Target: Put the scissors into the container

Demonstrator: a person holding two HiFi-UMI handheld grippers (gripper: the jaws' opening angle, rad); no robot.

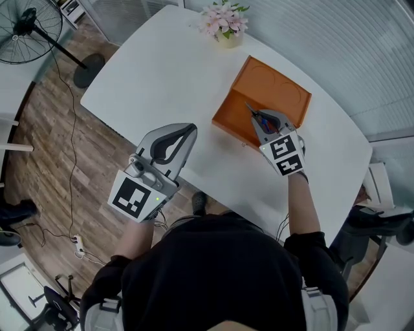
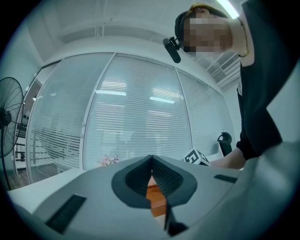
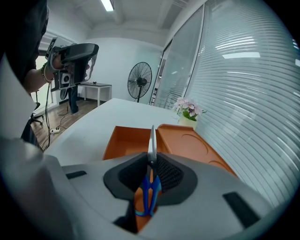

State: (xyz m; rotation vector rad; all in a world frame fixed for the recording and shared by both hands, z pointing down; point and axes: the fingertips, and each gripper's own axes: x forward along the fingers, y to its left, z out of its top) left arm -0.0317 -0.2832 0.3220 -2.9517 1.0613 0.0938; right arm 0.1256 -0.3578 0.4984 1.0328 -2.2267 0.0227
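No text, number, brand or sign can be read on anything in these views.

Ceiling strips give bright, even light; the white table shows faint shadows. Both gripper views warp and darken at edges.

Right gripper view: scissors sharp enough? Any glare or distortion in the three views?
Right gripper view: scissors in the right tool are sharp; fisheye bows the blinds, corners go dark. Left gripper view: same fisheye, lamp reflections on the glass. Head view: even light, soft shadows, container crisp.
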